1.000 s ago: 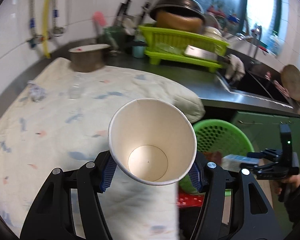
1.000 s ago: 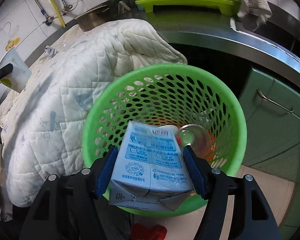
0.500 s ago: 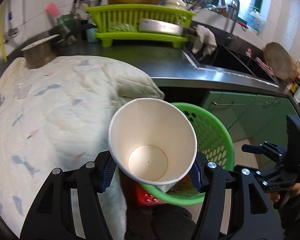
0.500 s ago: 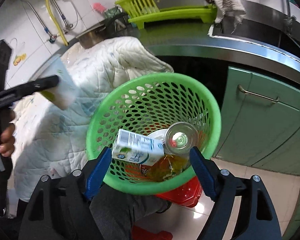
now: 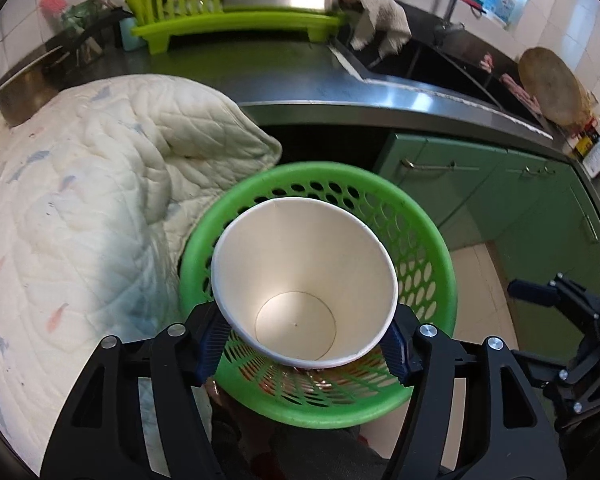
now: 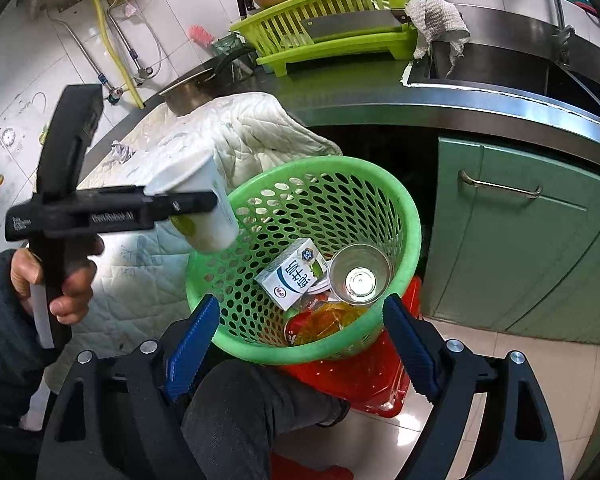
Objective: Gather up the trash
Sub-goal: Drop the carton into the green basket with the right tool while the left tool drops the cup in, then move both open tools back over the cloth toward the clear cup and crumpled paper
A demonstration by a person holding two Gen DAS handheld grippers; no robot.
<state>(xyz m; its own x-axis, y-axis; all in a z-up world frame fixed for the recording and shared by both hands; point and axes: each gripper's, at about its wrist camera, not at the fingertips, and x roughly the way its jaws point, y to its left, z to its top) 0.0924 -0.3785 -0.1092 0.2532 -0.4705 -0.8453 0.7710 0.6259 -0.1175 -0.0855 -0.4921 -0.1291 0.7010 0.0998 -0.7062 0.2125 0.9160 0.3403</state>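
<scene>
My left gripper (image 5: 304,346) is shut on a white paper cup (image 5: 304,280), mouth toward the camera, held just above the green perforated basket (image 5: 432,264). In the right wrist view the cup (image 6: 196,196) hangs over the basket's left rim (image 6: 412,216). My right gripper (image 6: 300,344) is open and empty, in front of the basket. Inside the basket lie a blue-and-white milk carton (image 6: 292,274), a clear plastic cup (image 6: 358,276) and orange wrappers (image 6: 328,316).
A quilted white cloth (image 5: 80,208) covers the counter left of the basket. A red stool (image 6: 352,376) stands under the basket. Green cabinet doors (image 6: 520,248) are to the right. A green dish rack (image 6: 340,28) and a sink (image 5: 440,64) lie behind. A crumpled scrap (image 6: 120,150) rests on the cloth.
My left gripper carried the paper cup from over the cloth to above the basket. My right gripper let go of the milk carton, which dropped into the basket, and drew back open.
</scene>
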